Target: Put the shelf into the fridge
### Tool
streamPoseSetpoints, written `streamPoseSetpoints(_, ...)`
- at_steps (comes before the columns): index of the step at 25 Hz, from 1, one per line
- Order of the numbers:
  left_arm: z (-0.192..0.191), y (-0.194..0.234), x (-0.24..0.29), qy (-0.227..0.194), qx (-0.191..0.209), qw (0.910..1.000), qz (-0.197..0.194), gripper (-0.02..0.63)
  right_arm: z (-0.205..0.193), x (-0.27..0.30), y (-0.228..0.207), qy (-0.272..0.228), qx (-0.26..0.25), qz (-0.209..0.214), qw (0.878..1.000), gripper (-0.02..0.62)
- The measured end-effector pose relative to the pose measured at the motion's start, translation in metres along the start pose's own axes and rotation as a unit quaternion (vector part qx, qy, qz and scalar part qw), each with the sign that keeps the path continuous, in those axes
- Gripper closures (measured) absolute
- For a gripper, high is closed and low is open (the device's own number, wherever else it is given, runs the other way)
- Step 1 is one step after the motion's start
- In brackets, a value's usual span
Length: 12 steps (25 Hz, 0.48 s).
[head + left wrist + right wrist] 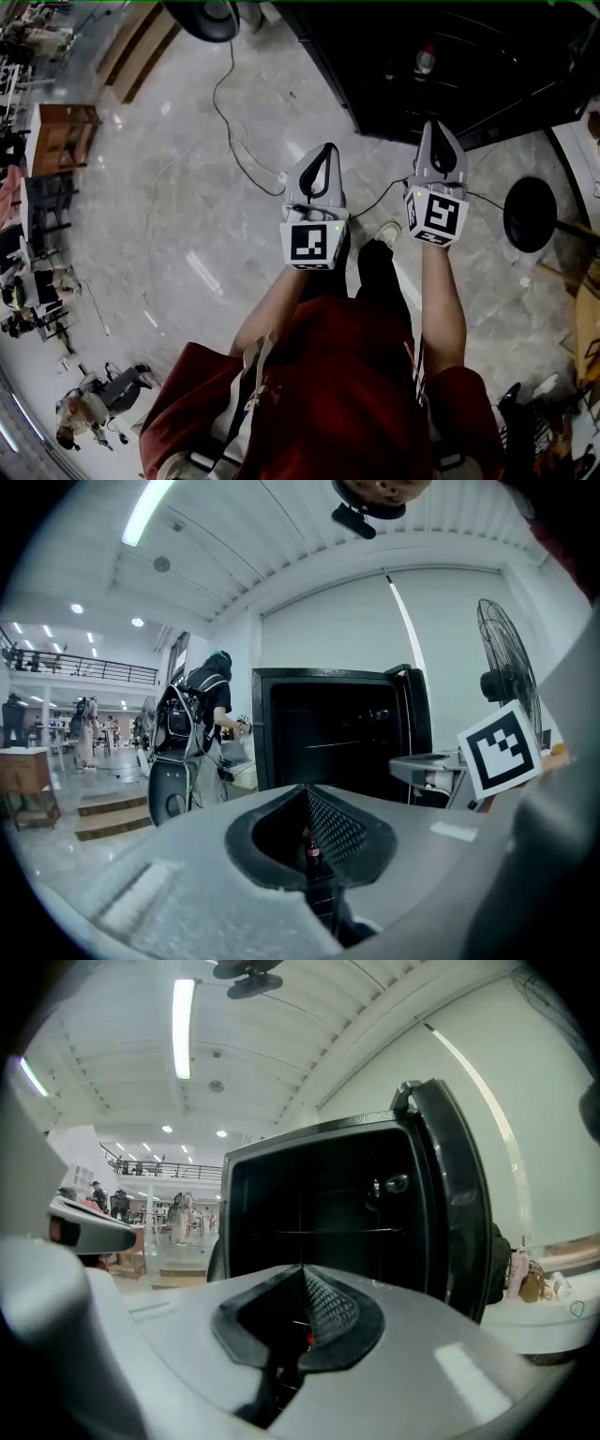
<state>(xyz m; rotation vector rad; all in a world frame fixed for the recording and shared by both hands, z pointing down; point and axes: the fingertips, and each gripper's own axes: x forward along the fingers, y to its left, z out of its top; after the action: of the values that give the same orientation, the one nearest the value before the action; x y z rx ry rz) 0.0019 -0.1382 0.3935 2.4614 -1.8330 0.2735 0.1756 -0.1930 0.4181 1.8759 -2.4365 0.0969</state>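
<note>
The black fridge (441, 56) stands open at the top right of the head view, and a red-capped bottle (425, 61) is inside it. In the right gripper view the fridge (309, 1204) fills the middle, its door (455, 1213) swung to the right. A thin level rack line (319, 1230) crosses its dark inside. Neither gripper holds a shelf. My left gripper (328, 150) (307, 787) is shut on nothing and points at the fridge (337, 733). My right gripper (437, 125) (304, 1267) is also shut and empty, closer to the opening.
Cables (230, 122) trail across the grey floor left of the fridge. Round fan bases sit at the top (208, 17) and at the right (530, 214). A standing fan (506, 667) is right of the fridge. A person with a backpack (199, 719) stands to its left.
</note>
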Motion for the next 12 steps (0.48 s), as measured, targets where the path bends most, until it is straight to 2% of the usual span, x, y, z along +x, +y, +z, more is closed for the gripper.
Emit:
streamPoseSetpoints(5,0.004,0.001,-0.03,0.0,-0.001,0.9996,0.028,0.6,0.01,-0.04,0.016,0.002,-0.002,0.036,0.999,0.601)
streamPoseSetpoints(12,0.009,0.008,-0.07,-0.008,-0.008,0.9995,0.03,0.6,0.032,-0.091,0.045,-0.002,-0.028,0.078,0.997,0.601)
